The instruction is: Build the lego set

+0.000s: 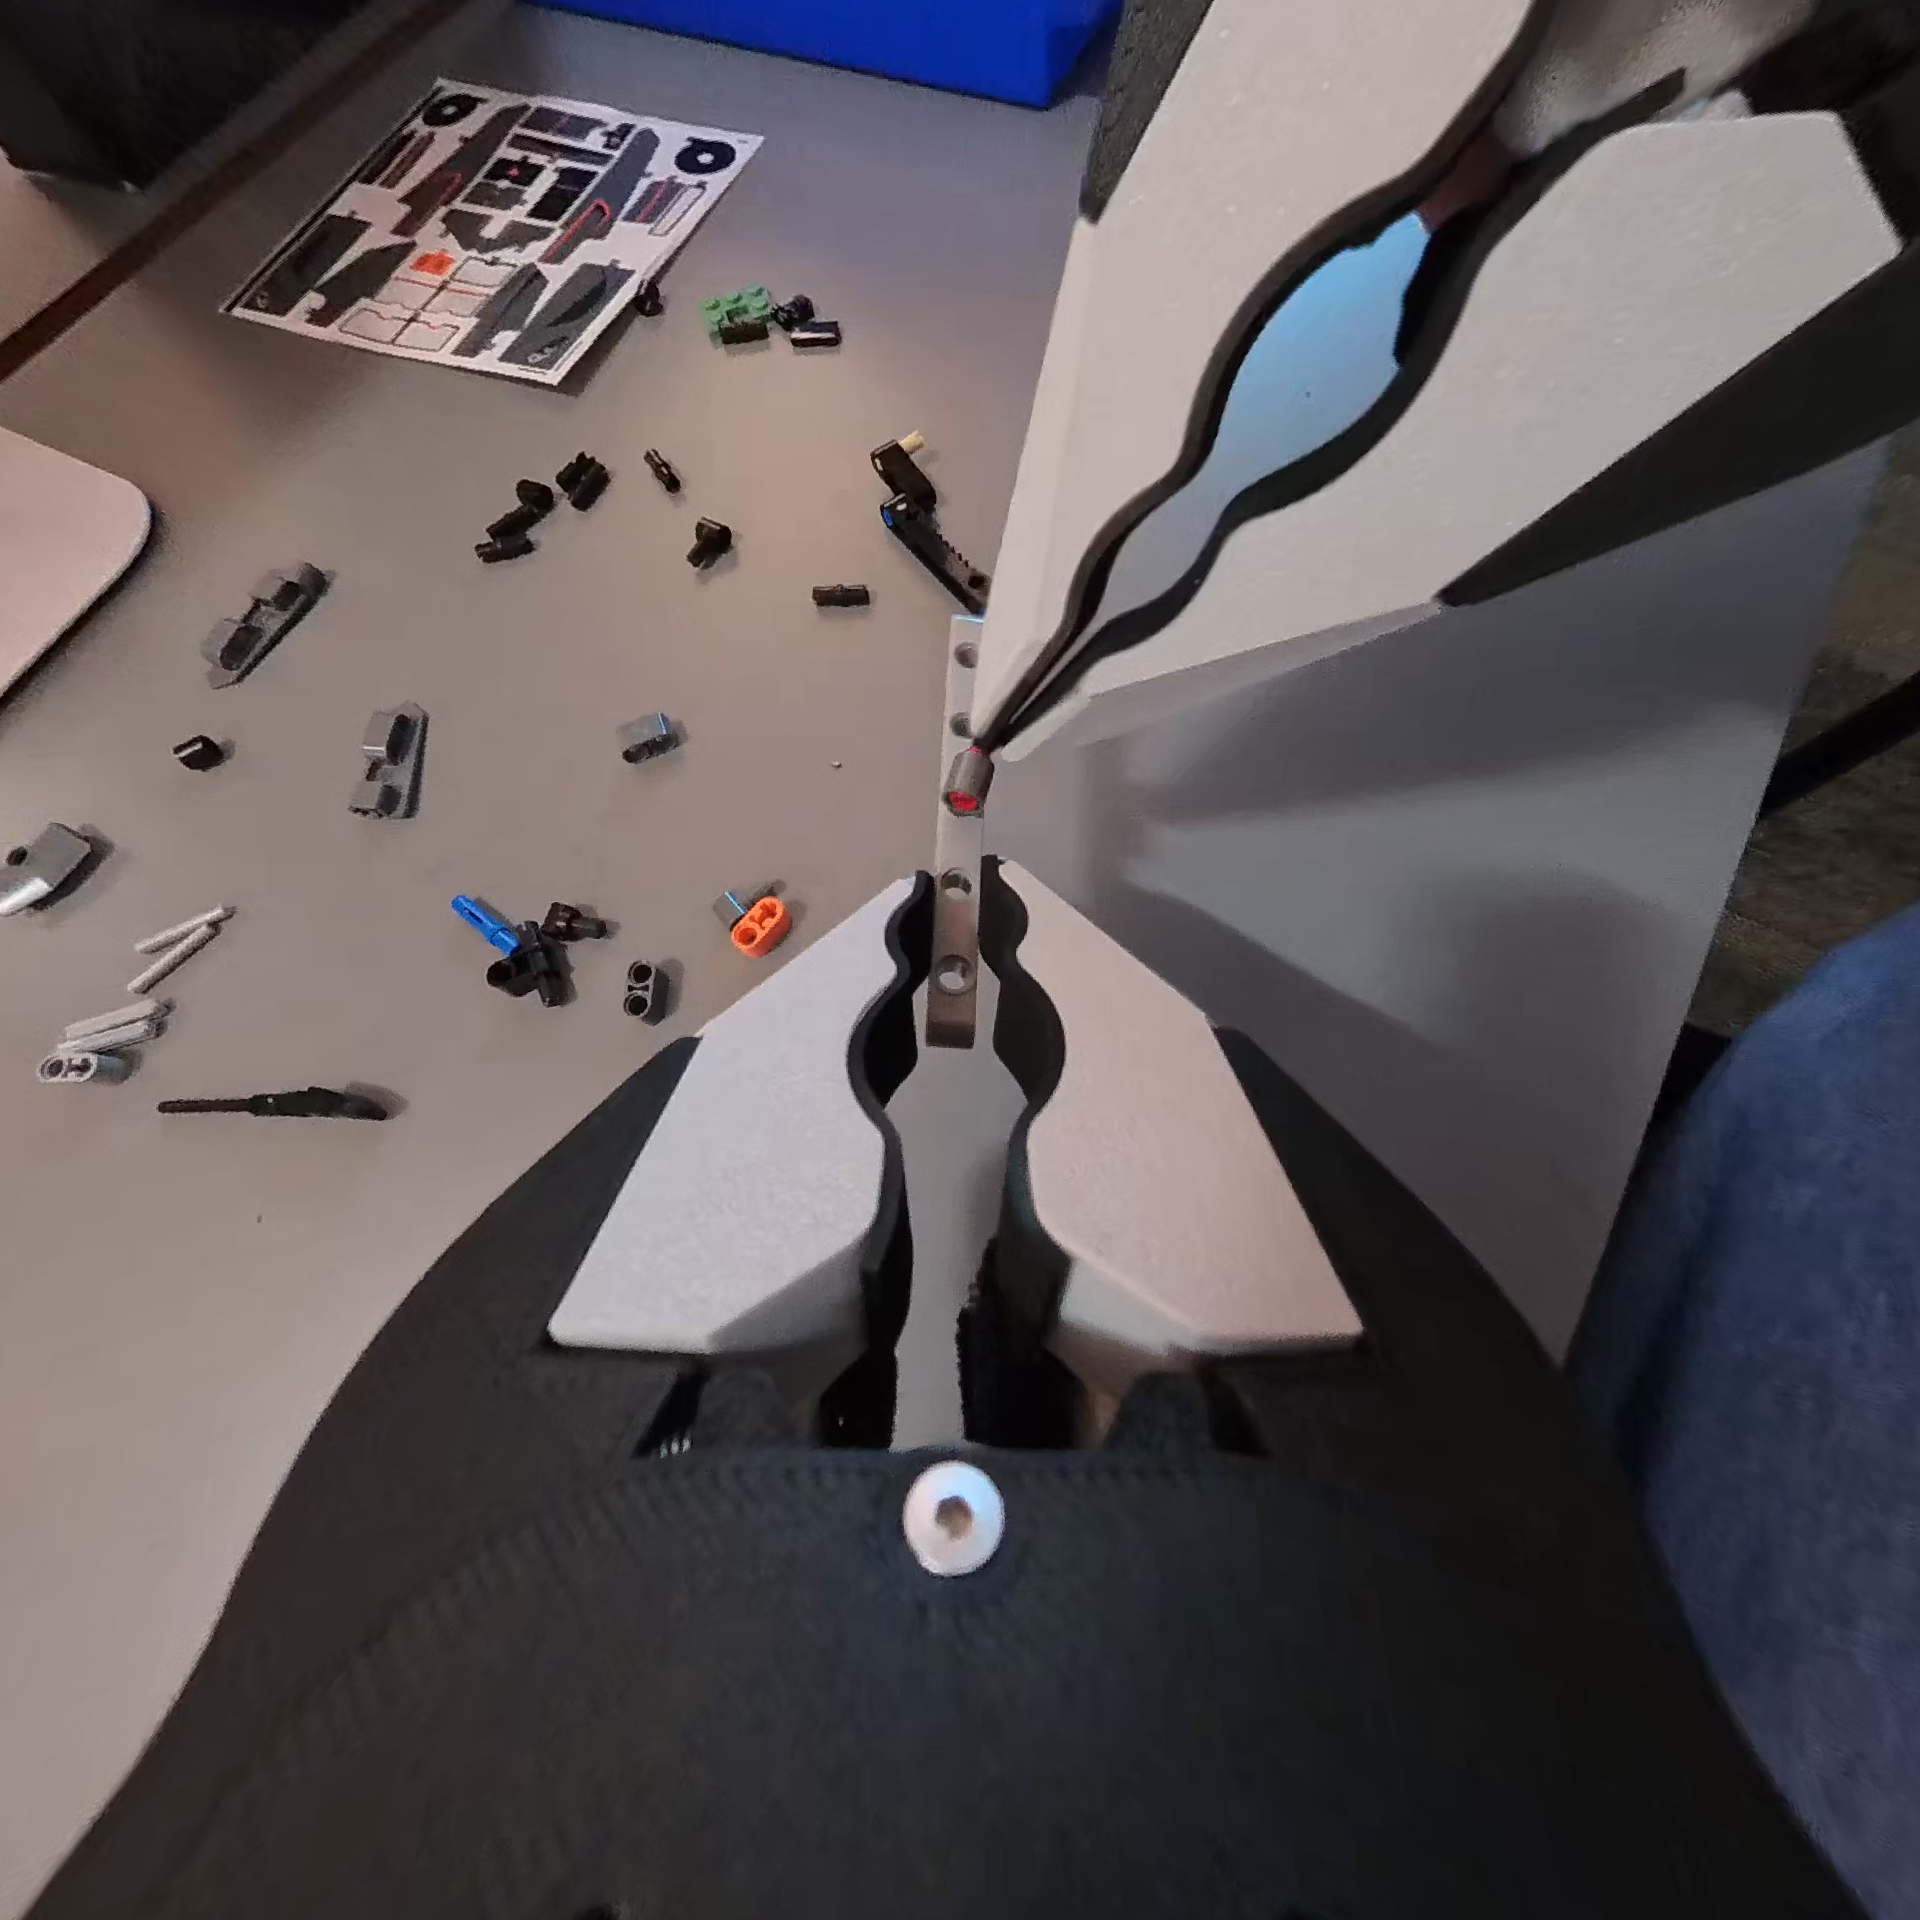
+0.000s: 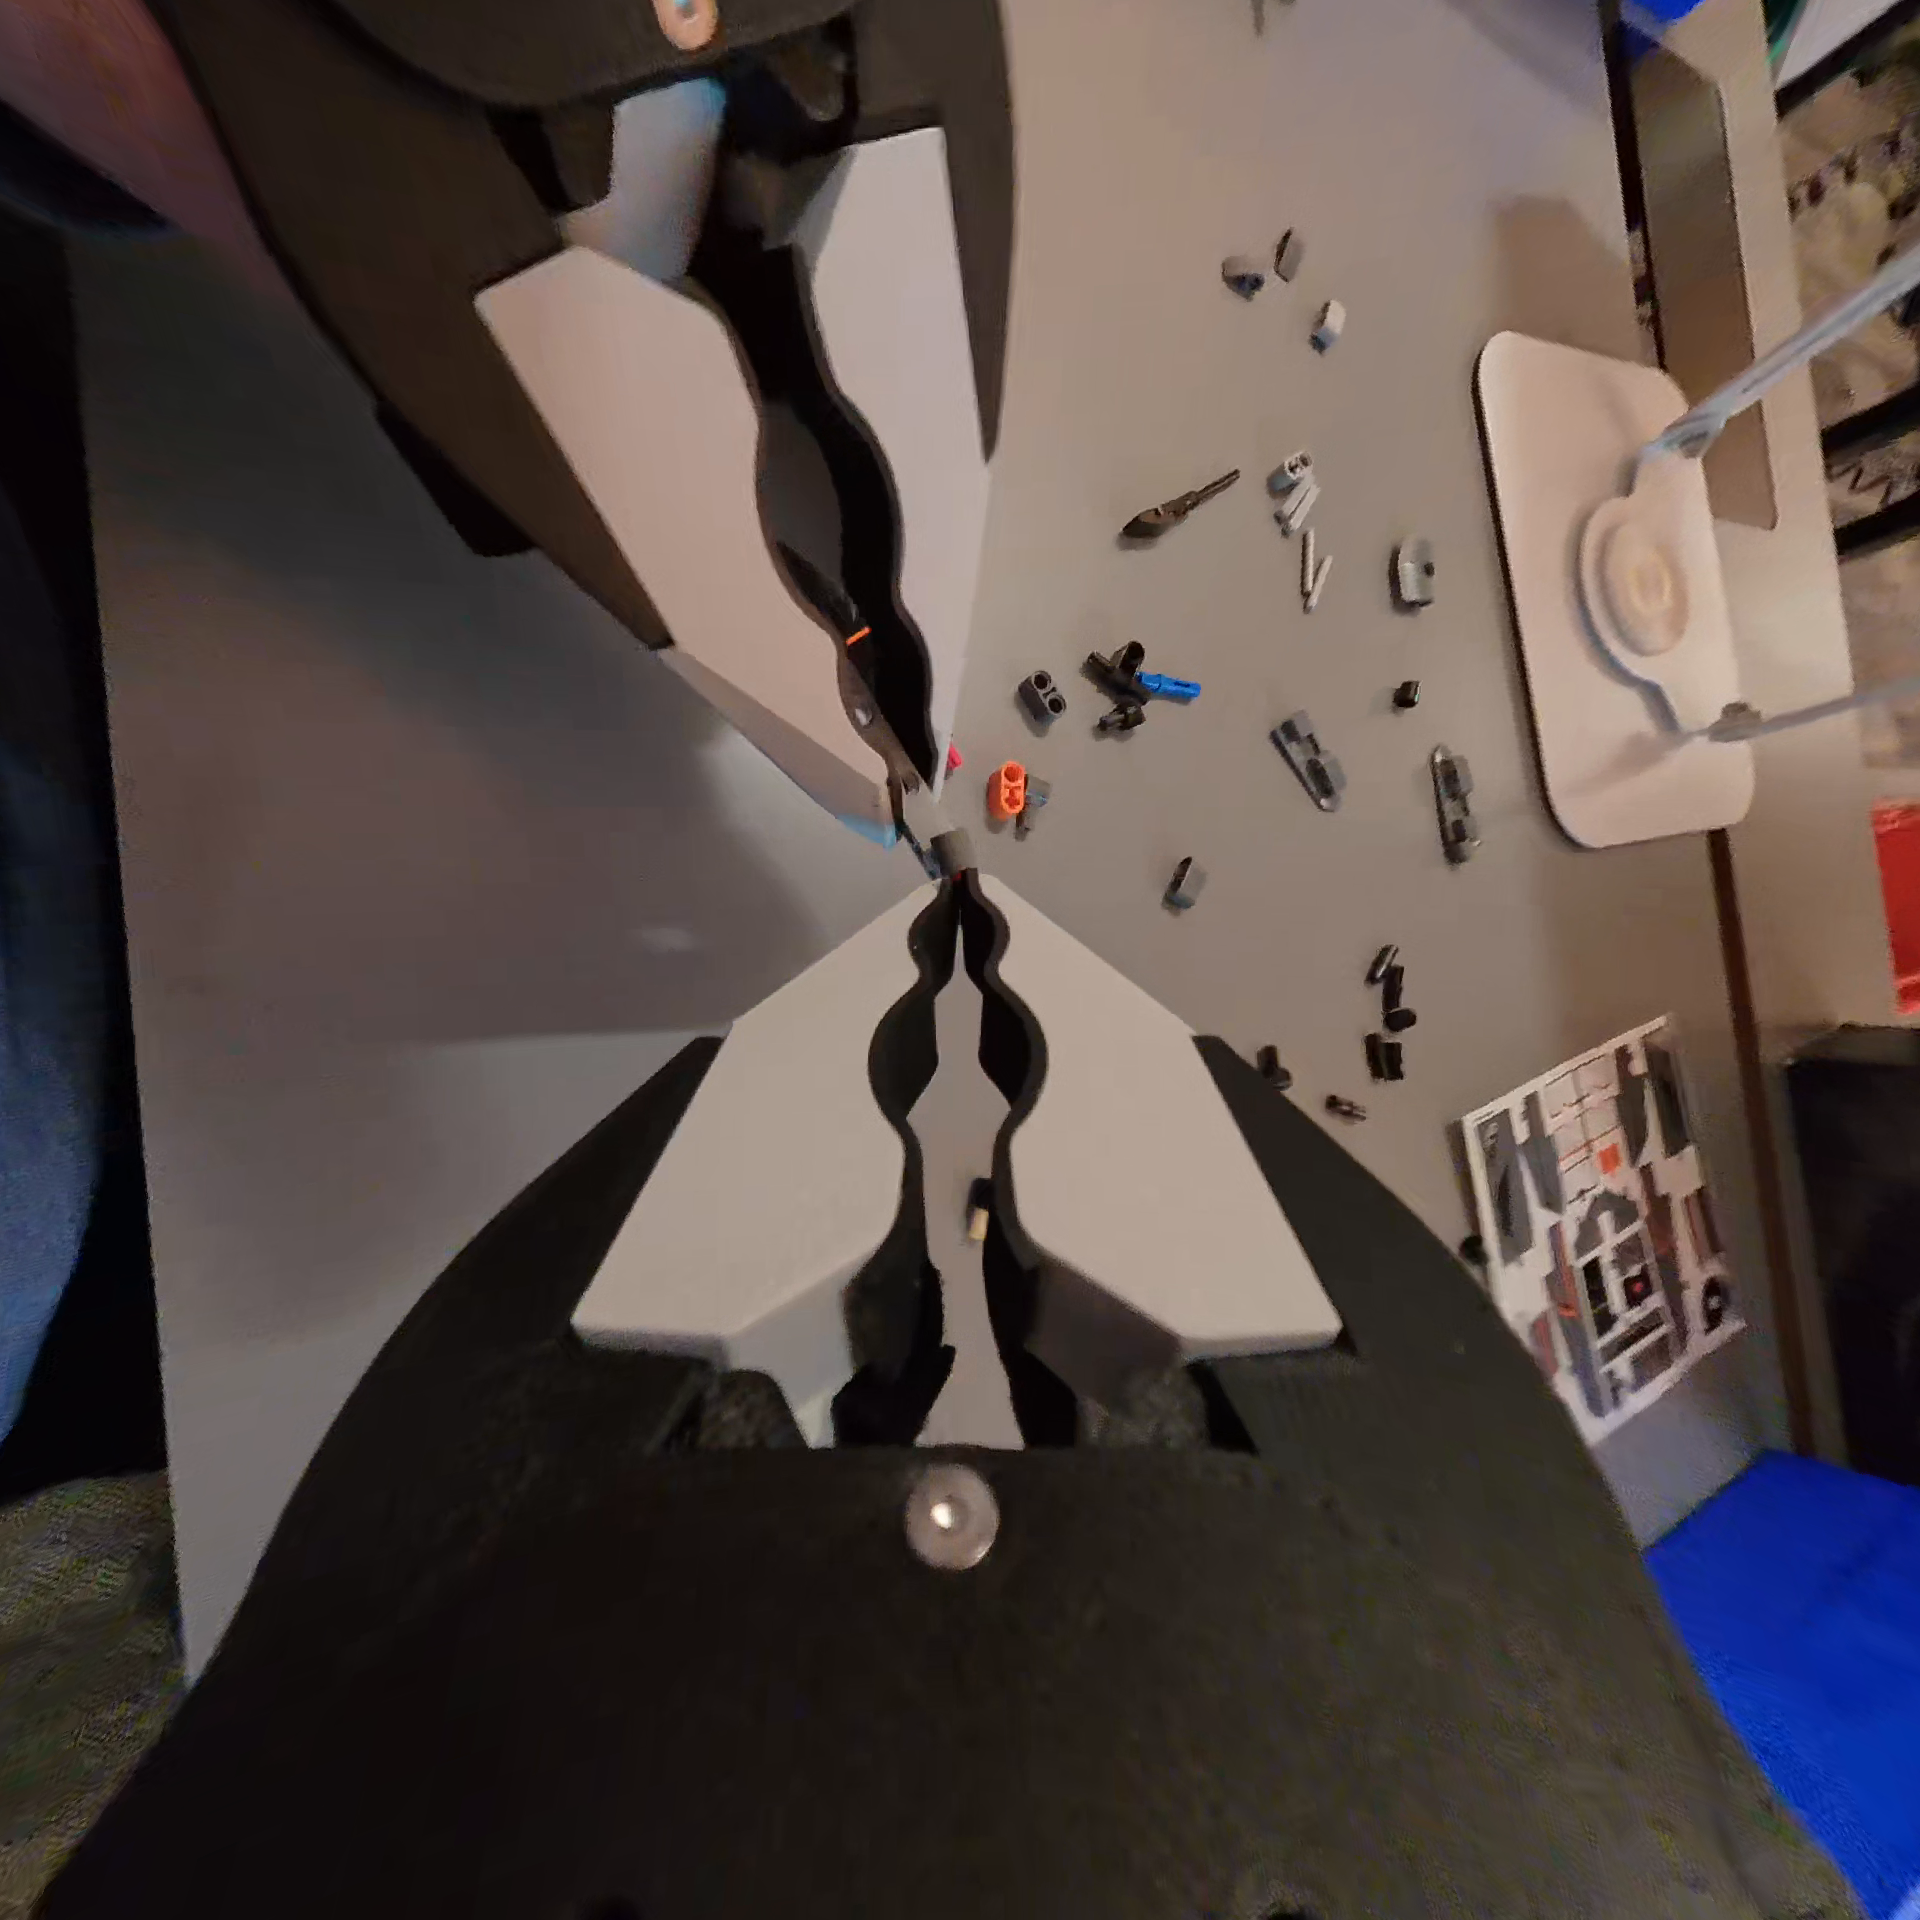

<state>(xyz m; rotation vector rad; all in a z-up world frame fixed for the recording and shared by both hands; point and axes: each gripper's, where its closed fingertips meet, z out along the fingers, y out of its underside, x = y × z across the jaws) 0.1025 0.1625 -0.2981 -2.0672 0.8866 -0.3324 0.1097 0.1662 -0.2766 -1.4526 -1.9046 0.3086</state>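
Grey plastic fills the middle of both views: your left hand-held gripper (image 1: 954, 883) is clenched on a long grey beam (image 1: 957, 925) with a row of holes, holding it up above the bench (image 1: 644, 1164). Your right hand-held gripper (image 2: 954, 883) is pinched tight at its tips on a red axle carrying a small grey bushing (image 2: 954, 850), which touches the beam's side about midway along. In the left wrist view the bushing (image 1: 968, 781) shows its red centre. Loose pieces lie scattered on the bench beyond, among them an orange connector (image 1: 762, 925), a blue pin (image 1: 484, 923) and a green brick (image 1: 740, 315) just beside the sticker sheet (image 1: 499, 229).
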